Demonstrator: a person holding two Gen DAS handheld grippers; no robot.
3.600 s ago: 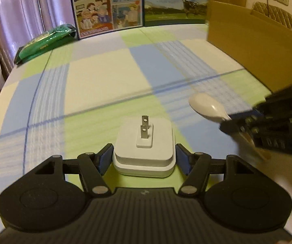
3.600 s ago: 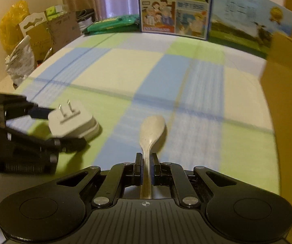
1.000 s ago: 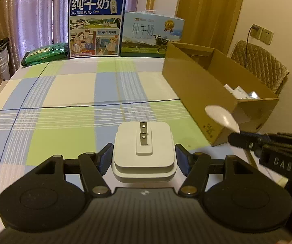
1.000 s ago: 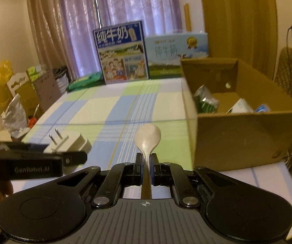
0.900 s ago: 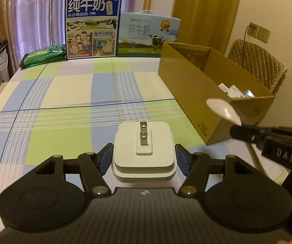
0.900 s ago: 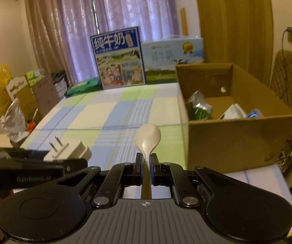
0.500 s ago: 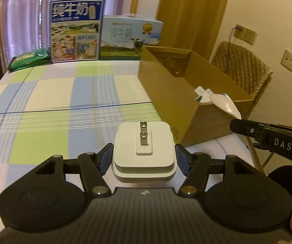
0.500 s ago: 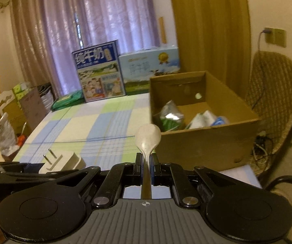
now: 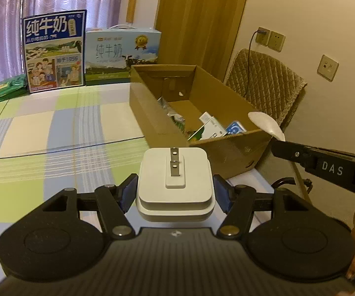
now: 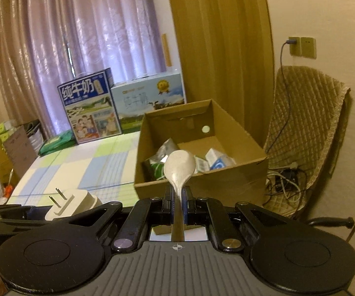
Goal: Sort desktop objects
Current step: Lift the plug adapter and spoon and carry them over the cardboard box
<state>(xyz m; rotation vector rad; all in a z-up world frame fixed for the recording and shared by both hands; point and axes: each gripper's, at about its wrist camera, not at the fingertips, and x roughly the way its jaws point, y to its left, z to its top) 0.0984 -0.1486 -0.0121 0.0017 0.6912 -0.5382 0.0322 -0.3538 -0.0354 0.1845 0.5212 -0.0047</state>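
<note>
Our left gripper [image 9: 175, 192] clamps a white square two-prong plug adapter [image 9: 175, 180] between its blue-padded fingers [image 9: 128, 193], prongs pointing away, lifted above the near edge of the table with the green, blue and cream checked cloth [image 9: 54, 133]. Our right gripper [image 10: 178, 206] pinches the handle of a pale speckled spoon [image 10: 179, 166], bowl forward and raised. Just beyond both stands an open brown cardboard box [image 9: 157, 120] at the table's right edge, holding a green-and-silver packet [image 10: 161, 159] and small white-and-blue cartons [image 10: 217, 162]. Two milk cartons [image 9: 54, 51] stand at the far edge. A quilted tan chair [image 10: 305, 133] sits to the right.
</note>
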